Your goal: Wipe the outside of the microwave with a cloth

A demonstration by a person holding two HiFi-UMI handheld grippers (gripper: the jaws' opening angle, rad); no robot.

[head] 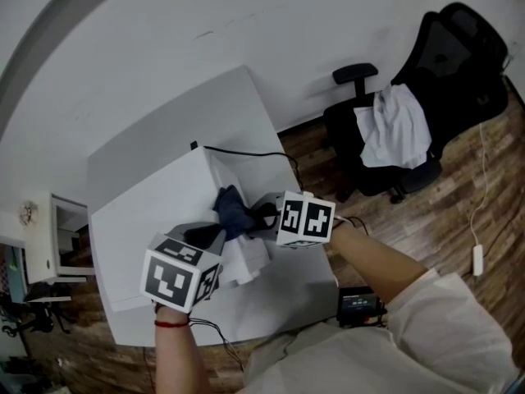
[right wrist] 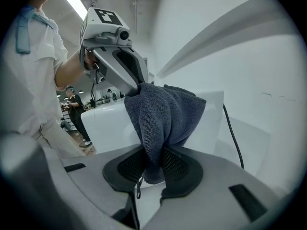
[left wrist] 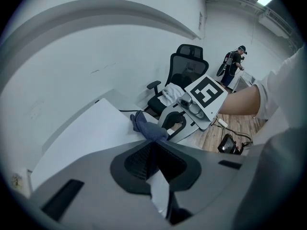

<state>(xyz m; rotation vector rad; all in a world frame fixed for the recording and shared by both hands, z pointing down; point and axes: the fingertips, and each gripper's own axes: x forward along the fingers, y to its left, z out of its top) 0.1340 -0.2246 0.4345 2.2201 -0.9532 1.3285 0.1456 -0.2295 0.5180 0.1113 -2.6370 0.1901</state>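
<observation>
The white microwave [head: 148,212] stands on a white table [head: 189,113] below both grippers. A dark blue cloth [head: 233,211] hangs bunched between them above the microwave's top. My right gripper [head: 261,217] comes in from the right, and its pads are shut on the cloth's lower end [right wrist: 160,114]. My left gripper [head: 215,236] comes in from the lower left, jaws nearly together, and its tip pinches the other end of the cloth [left wrist: 146,127]. In the right gripper view the left gripper [right wrist: 136,87] meets the cloth's top edge. In the left gripper view the right gripper [left wrist: 175,126] sits just behind the cloth.
A black cable [head: 246,152] runs from behind the microwave off the table's right edge. A black office chair [head: 443,72] with a white garment [head: 394,130] stands on the wooden floor at right. A small black device [head: 358,306] lies on the floor by my right arm. People stand far off.
</observation>
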